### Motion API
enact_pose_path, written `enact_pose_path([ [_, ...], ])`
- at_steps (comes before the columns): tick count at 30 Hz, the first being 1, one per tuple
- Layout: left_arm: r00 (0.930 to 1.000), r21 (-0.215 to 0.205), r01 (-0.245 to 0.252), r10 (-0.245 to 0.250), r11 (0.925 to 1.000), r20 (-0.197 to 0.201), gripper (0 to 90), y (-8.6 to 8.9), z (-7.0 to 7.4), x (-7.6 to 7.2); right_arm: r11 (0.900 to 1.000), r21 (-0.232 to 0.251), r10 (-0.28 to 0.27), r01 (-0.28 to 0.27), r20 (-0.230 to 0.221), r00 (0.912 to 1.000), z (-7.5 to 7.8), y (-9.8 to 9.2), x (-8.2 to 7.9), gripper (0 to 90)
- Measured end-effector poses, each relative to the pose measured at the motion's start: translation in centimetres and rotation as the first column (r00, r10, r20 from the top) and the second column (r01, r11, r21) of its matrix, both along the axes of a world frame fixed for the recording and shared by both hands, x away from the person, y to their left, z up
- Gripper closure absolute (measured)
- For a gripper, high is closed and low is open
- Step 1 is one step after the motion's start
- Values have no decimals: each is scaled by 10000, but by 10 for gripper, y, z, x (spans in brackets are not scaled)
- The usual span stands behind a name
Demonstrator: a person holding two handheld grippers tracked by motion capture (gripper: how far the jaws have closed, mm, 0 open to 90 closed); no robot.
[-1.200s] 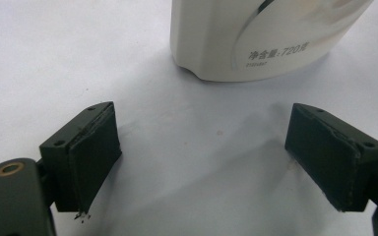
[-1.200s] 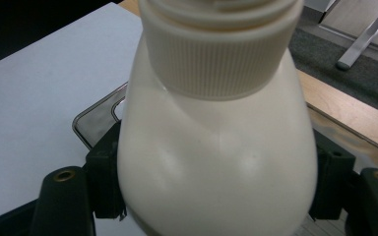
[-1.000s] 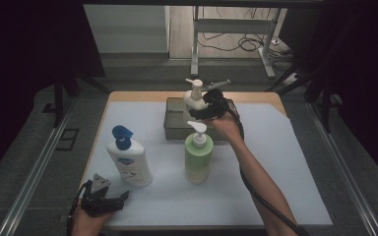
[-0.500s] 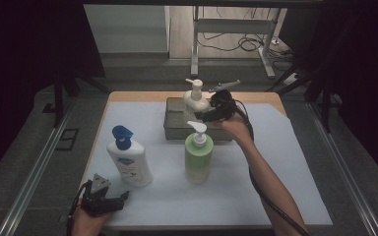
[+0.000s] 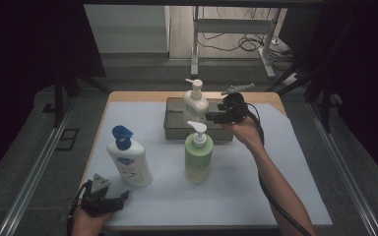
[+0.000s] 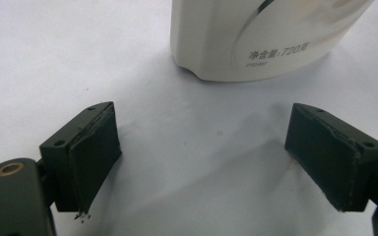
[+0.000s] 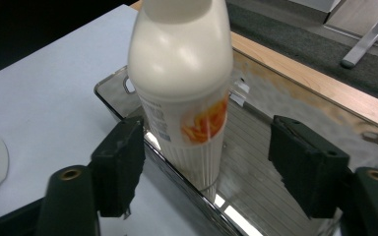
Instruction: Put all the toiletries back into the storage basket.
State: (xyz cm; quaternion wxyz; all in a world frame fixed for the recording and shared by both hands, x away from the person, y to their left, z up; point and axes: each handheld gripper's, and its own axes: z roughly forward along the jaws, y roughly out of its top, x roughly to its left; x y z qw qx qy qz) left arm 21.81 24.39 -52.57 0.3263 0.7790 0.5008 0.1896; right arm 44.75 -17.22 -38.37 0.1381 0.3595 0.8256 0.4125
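While the cream pump bottle [image 5: 195,101] stands upright in the metal tray [image 5: 173,127] near the far edge of the tabletop [image 5: 275,162], the R gripper [image 5: 215,117] sits just beside it on its R side, jaws pointing at it. Its jaws have just been closing but are apart w/ gaps on both sides; in the R gripper view the bottle [image 7: 184,93] stands beyond the pads, not between them, nothing pinched. Green pump bottle [image 5: 199,155] stands mid-tabletop, just in front of the tray. White bottle w/ blue cap [image 5: 129,160] stands toward the L side. L gripper [image 5: 120,199] rests at the near L corner, jaws wide apart, empty, white bottle base [image 6: 256,39] ahead of them.
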Motion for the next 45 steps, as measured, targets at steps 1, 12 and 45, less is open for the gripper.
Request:
enact_pose_path([
  [1, 10000, 5, -3, 3, 10000, -8, 129, 0, 0, 0, 10000, -66, -46, 46, -62, 10000, -1, -4, -2, 375],
  [12, 10000, 15, -3, 3, 10000, -10, 129, 0, 0, 0, 9983, -424, -397, 395, -34, 9992, -14, -16, -2, 613],
  [45, 10000, 7, 16, -16, 10000, -13, 130, 0, 0, 0, 9935, -853, -832, 752, -947, 9920, -63, 22, 48, 899],
])
